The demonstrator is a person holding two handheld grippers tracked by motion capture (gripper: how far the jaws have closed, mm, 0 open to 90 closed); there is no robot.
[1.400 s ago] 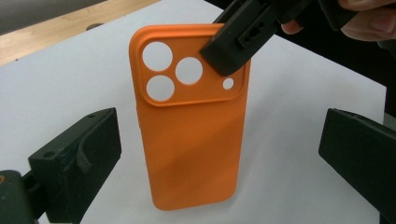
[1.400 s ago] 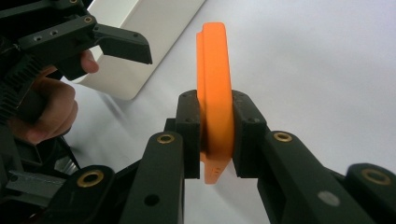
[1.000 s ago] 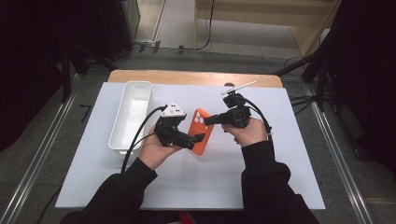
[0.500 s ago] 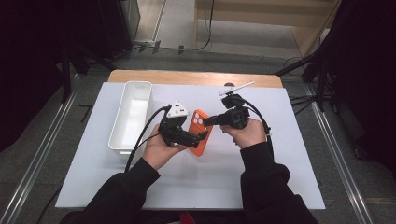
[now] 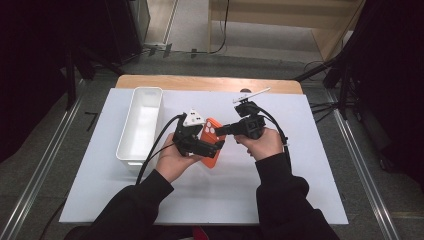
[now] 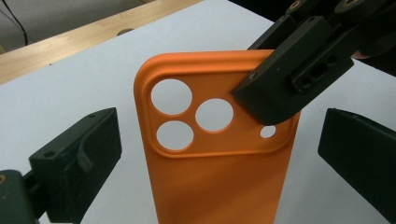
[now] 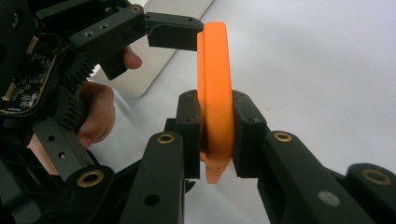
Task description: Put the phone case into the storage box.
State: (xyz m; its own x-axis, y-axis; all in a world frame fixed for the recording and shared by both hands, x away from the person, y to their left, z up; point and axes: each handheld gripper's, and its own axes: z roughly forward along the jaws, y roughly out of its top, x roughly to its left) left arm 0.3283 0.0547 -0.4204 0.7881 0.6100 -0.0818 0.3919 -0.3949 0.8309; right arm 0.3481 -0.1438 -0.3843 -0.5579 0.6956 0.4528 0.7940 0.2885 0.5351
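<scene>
The right hand-held gripper (image 7: 215,135) is clamped on the top edge of the orange case (image 7: 214,93), pads pressing both faces near the camera cut-outs, and holds it above the tabletop (image 5: 300,150). The left hand-held gripper (image 6: 219,154) stands apart, its jaws flanking the case's long sides without pressing; the case lies between them, the right gripper just ahead. To do the handover well, the left should close squarely on both long edges below the cut-outs before the right lets go, keeping the case level. Compared with a second ago, the left gripper has crept slightly nearer around the case; the right has held its place. A white tray (image 5: 145,100) sits beyond the left gripper.
</scene>
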